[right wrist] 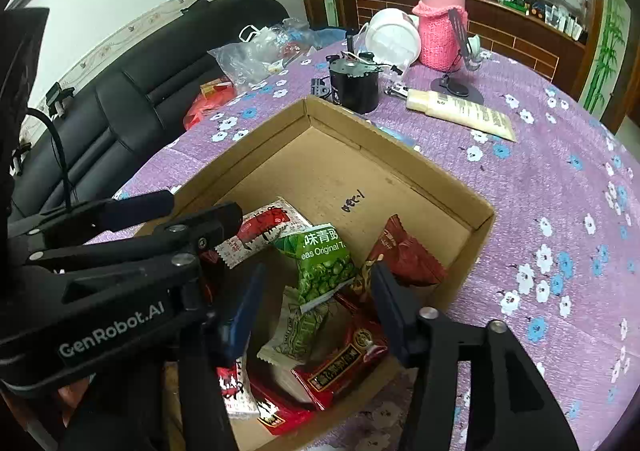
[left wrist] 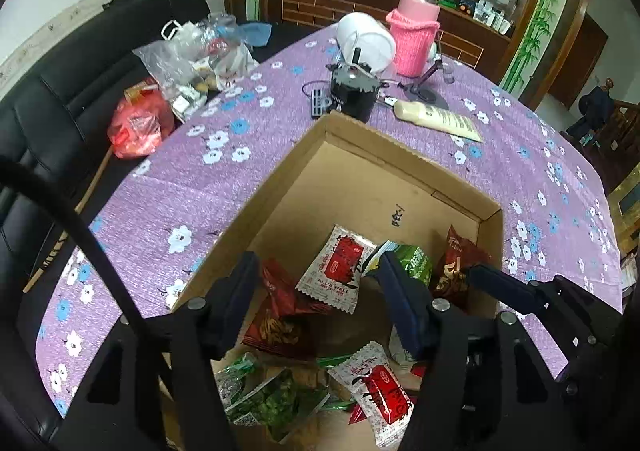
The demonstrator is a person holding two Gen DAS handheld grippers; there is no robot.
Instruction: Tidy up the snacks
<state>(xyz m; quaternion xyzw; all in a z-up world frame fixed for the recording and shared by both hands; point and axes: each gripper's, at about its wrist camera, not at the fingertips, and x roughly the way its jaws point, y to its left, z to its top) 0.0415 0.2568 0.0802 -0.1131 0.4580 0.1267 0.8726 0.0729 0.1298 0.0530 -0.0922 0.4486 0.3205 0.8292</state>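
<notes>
Left wrist view: the left gripper [left wrist: 316,287] hangs over the box [left wrist: 404,159] on the worktop [left wrist: 224,179], jaws released and empty above a white packet [left wrist: 334,271] and red packets [left wrist: 280,315].

Right wrist view: the right gripper [right wrist: 316,303] is spread wide, empty, around a green packet [right wrist: 322,265] lying in the box [right wrist: 400,155]; the left gripper [right wrist: 172,219] is just beside it.

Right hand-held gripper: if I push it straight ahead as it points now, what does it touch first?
Most likely the green pea packet, which stands between the open fingers of the right hand-held gripper, above the other snacks in the cardboard box. Depth is hard to judge in this fisheye view.
</notes>
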